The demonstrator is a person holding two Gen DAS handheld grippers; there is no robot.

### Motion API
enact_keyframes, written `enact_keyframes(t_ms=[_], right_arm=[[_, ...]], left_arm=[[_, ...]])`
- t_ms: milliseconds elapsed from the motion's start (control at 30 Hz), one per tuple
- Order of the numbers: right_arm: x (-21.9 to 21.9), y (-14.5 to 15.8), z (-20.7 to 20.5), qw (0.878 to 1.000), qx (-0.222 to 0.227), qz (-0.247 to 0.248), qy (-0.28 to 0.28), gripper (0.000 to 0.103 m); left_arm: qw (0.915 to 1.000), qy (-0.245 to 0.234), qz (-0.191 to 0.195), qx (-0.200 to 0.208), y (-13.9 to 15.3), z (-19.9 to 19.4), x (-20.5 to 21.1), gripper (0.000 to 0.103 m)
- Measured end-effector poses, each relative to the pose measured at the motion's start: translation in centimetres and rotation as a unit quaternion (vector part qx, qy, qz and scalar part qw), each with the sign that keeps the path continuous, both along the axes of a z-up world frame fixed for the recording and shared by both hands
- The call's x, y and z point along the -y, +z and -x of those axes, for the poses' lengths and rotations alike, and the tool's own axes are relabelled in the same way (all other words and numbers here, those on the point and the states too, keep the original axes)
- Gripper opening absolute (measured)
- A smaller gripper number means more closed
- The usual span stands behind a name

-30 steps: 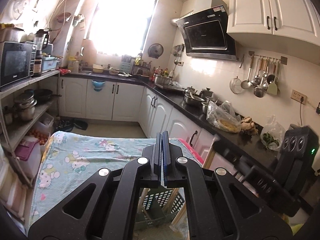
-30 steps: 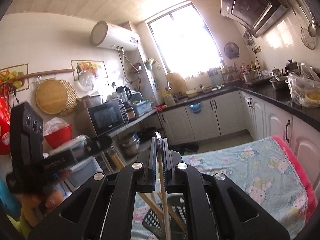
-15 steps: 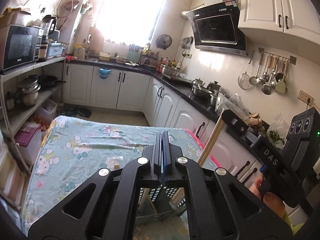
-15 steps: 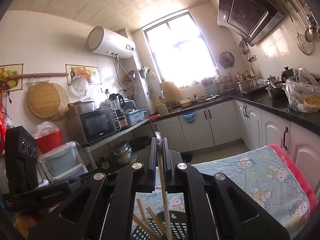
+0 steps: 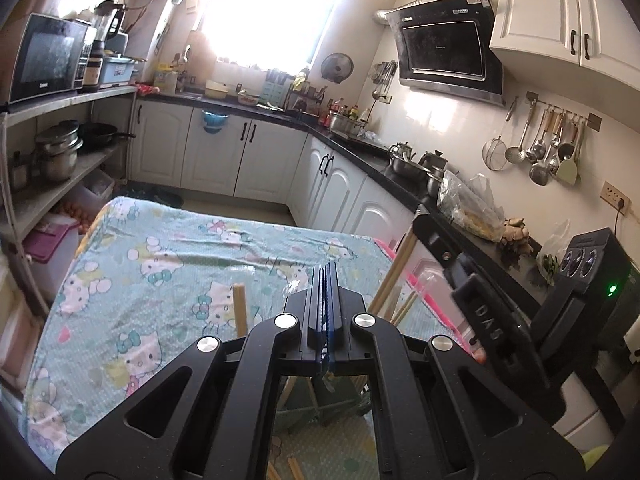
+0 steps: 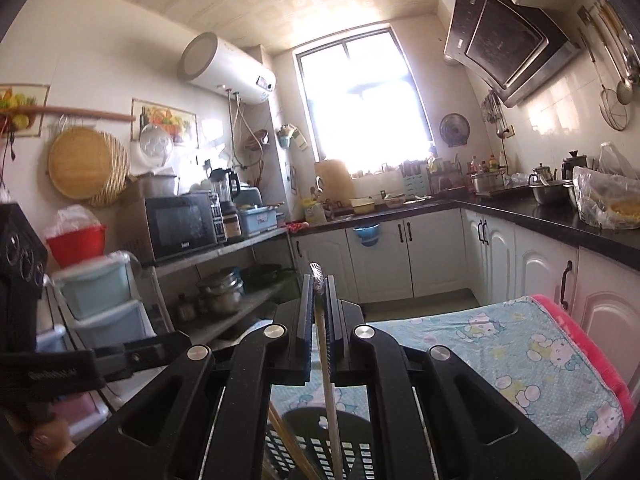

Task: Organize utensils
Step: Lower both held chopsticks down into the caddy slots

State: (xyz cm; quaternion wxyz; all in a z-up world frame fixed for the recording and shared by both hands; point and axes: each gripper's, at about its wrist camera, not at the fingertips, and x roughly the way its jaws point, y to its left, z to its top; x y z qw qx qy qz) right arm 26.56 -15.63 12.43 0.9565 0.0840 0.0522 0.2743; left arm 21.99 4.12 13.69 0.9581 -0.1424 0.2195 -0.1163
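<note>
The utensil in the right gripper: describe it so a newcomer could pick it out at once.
Start at the table with the cartoon-cat cloth, then the dark slotted basket at its near edge. The pale utensil rises from the basket, pinched in the right gripper. Unlike the wooden chopsticks leaning beside it, it ends in a shiny patterned metal tip.

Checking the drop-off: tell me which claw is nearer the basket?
Right. The right claw holds a chopstick reaching into the basket; the left claw is shut beside it.
</note>
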Motion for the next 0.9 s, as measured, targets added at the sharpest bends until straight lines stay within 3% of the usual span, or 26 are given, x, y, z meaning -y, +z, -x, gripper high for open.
enact_keyframes(t_ms=[533, 900], right_arm=[[0.2, -3.3, -0.5, 1.000, -0.016, 0.010, -0.013, 0.006], [2.0, -4.5, -0.5, 0.997, -0.075, -0.010, -0.012, 0.006]], left_arm=[[0.9998, 0.007, 0.012, -0.013, -2.0, 0.5, -0.4, 0.000], [0.9995, 0.018, 0.016, -0.018, -2.6, 1.3, -1.1, 0.000]])
